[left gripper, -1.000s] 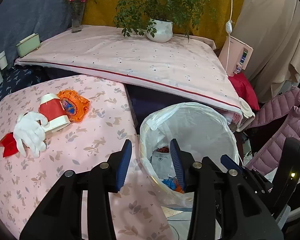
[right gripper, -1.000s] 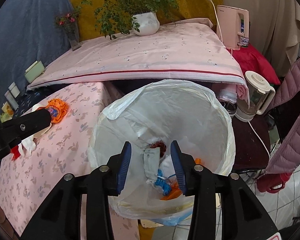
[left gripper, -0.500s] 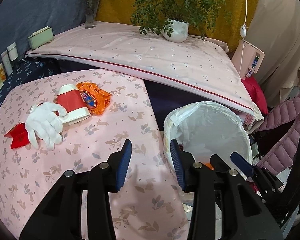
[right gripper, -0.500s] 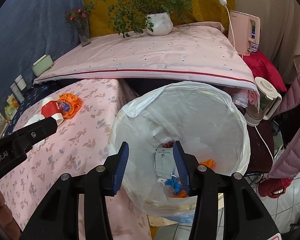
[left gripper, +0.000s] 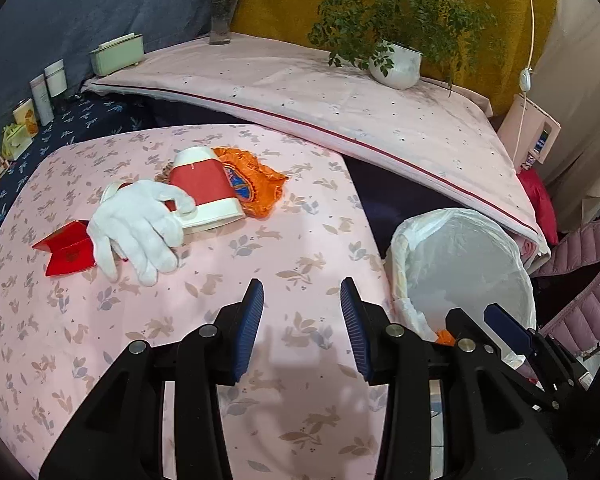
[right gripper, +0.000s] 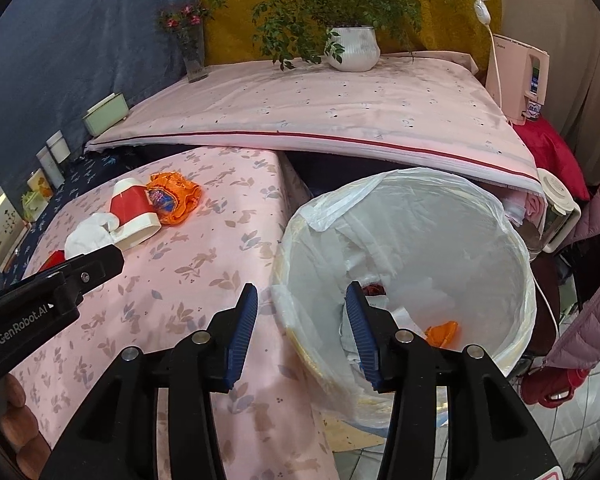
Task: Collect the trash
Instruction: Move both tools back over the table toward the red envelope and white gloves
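With both the left tongs (left gripper: 302, 300) and right tongs (right gripper: 302, 304) part open and empty, the next pickup means reaching the glove (left gripper: 134, 224), cup (left gripper: 206, 194) and wrapper (left gripper: 256, 184) on the table (left gripper: 300, 248).

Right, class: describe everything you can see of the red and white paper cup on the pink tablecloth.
The paper cup lies on its side on the pink rabbit-print tablecloth. It looks like thin card, with a red band round the middle and white ends. A white glove lies over its near part, one finger across the white end. A crumpled orange wrapper lies against its far side. Neither gripper touches it.
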Available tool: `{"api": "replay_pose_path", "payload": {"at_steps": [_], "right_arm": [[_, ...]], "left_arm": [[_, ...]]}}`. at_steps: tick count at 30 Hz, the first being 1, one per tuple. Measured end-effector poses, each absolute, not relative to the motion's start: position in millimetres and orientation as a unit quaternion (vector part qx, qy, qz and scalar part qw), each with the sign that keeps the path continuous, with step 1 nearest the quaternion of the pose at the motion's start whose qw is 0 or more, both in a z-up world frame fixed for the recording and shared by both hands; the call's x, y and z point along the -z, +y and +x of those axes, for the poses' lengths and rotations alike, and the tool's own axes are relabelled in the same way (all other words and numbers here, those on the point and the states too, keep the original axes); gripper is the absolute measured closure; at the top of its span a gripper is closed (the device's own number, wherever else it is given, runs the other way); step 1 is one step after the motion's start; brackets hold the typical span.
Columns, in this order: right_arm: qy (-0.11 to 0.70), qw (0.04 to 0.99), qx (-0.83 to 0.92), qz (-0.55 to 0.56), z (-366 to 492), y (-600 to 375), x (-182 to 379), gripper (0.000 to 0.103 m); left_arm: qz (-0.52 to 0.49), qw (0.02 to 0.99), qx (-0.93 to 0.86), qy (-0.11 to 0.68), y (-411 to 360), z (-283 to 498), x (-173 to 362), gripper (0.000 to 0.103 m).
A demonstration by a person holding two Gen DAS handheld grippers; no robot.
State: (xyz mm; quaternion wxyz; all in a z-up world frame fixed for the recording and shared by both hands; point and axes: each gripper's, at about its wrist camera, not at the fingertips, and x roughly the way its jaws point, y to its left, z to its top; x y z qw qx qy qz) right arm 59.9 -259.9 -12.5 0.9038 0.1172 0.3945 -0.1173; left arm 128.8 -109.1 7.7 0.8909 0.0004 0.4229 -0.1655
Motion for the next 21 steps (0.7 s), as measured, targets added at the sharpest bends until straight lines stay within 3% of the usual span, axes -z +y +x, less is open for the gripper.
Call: {"api": "replay_pose_path", "payload": {"at_steps": [5, 10, 21], "right_arm": [[0.399, 0.905, 0.1, 0.109, 66, -238, 14, 0.057], [0.405, 0.905, 0.085, 0.099, 75, -211, 16, 0.053], [0.418, 0.904, 0.041, 0.074, 108, -147, 24, 0.048]], "left_arm": [[-0.012, 0.896, 0.135, 0.424, -78, 136, -1, 0.054], [-0.02, 0.897, 0.107, 0.429, -41, 147, 8, 0.054], [-0.021, 0.902, 0.036, 0.429, 52, 175, 27, 0.043]]}}
